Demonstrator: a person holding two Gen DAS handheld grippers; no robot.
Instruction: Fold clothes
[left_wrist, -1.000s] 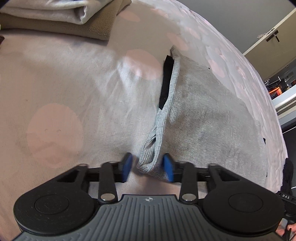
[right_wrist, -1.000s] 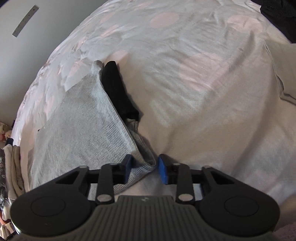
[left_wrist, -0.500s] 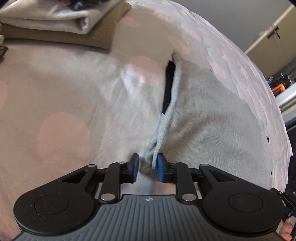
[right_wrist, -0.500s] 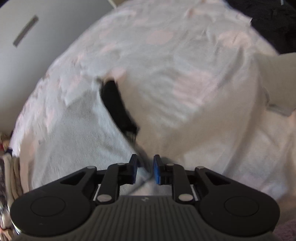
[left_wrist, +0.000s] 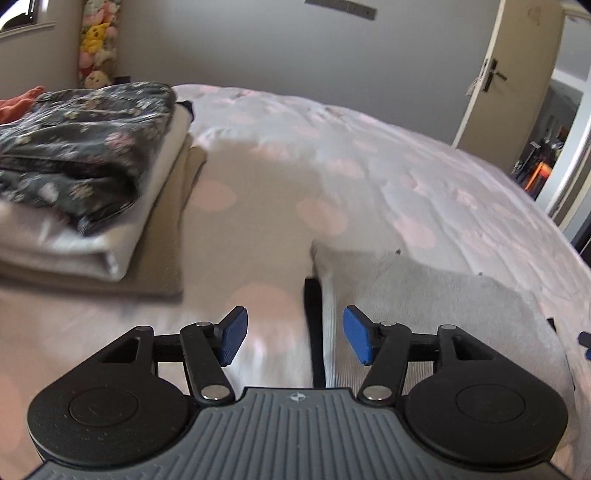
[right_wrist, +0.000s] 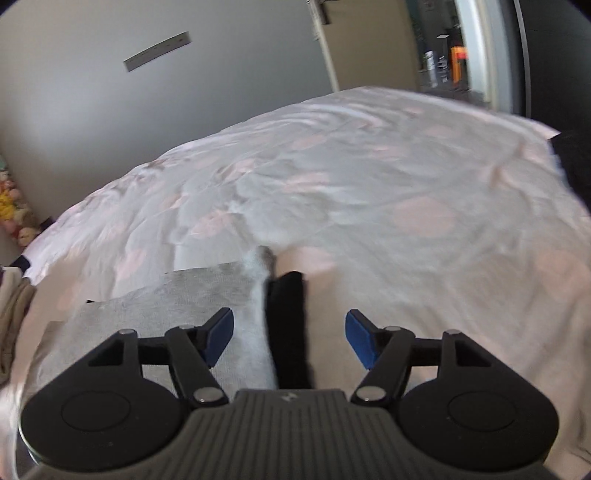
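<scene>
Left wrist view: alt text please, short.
The left gripper is open with nothing between its fingers, above a folded grey garment lying on a spotted bedspread. A stack of folded clothes sits to the left.

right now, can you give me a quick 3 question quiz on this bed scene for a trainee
1. True or false: the left gripper is clamped on the light grey knit garment.
2. What lies along that garment's folded edge? A) black fabric strip B) red towel C) white sock
3. What sits on top of the stack of folded clothes on the pink-spotted bedspread?

Key: 1 false, both grippers' fingers have just been opening and hold nothing, right gripper too. 2 A. 3 a dark floral garment.
</scene>
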